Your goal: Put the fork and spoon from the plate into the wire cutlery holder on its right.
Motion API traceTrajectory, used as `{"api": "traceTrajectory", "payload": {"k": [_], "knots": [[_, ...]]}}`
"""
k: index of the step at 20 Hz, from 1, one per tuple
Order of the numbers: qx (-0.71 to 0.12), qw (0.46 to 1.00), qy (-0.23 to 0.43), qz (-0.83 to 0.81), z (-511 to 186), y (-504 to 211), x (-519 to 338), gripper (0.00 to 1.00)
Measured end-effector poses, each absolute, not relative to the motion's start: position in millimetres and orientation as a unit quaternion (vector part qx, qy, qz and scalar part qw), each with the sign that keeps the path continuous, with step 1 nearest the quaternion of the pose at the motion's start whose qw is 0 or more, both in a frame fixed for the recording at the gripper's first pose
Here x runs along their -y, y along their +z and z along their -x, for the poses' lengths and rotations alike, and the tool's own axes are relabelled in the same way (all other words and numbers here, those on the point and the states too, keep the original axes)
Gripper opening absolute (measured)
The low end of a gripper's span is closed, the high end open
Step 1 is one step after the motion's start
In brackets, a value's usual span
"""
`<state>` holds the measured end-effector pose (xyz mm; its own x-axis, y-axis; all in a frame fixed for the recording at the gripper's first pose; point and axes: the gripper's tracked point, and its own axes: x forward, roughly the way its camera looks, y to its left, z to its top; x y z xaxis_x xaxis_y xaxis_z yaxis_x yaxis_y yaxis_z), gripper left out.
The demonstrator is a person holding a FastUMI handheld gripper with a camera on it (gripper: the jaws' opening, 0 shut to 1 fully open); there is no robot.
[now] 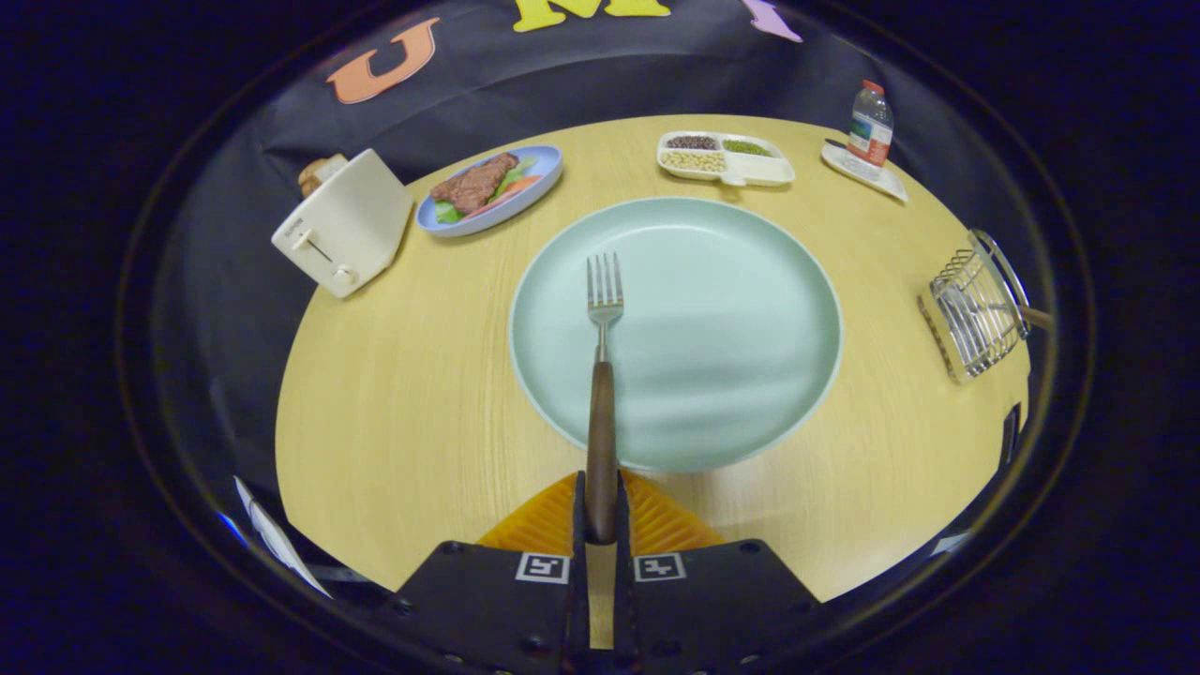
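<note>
**Fork in my tongs, ready to go to the holder**

The biggest thing I see is the round wooden table (394,422). Everything sits on it.

Next is the big green plate (731,319), just ahead of my tongs. It looks bare now. I see no spoon on it. Something with a brown handle pokes out of the holder, and I think that may be the spoon, but I cannot be sure.

Far off, past the plate, are a toaster (342,225), a blue dish of meat (489,187), a white tray of beans (727,157) and a small bottle (871,123). I do not need those.

To the right of the plate is the wire cutlery holder (975,314). It stands well apart from the plate, so I will have to swing over to it.

My tongs (601,511) are closed tight on the fork (602,394). Both fingers press on its brown handle. I hold it by the handle end so the prongs stick out in front, over the plate. That way I think I can tip the fork into the holder.
</note>
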<state>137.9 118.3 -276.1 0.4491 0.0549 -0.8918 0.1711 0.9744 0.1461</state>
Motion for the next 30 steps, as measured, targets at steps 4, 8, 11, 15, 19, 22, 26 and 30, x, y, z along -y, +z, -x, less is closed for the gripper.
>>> {"api": "traceTrajectory", "payload": {"k": [4,8,11,15,19,22,26,30], "knots": [[-0.508,0.854,-0.032,-0.105,-136,-267,-112,0.03],[-0.479,0.873,-0.023,-0.091,-130,-249,-104,0.02],[-0.463,0.882,-0.018,-0.087,-127,-237,-97,0.01],[-0.449,0.889,-0.016,-0.091,-118,-221,-86,0.01],[-0.438,0.894,-0.02,-0.09,-109,-207,-66,0.01],[-0.429,0.898,-0.023,-0.099,-103,-193,-50,0.0],[-0.416,0.902,-0.025,-0.11,-94,-176,-24,0.01],[-0.405,0.907,-0.033,-0.112,-83,-160,8,0.0]]}}
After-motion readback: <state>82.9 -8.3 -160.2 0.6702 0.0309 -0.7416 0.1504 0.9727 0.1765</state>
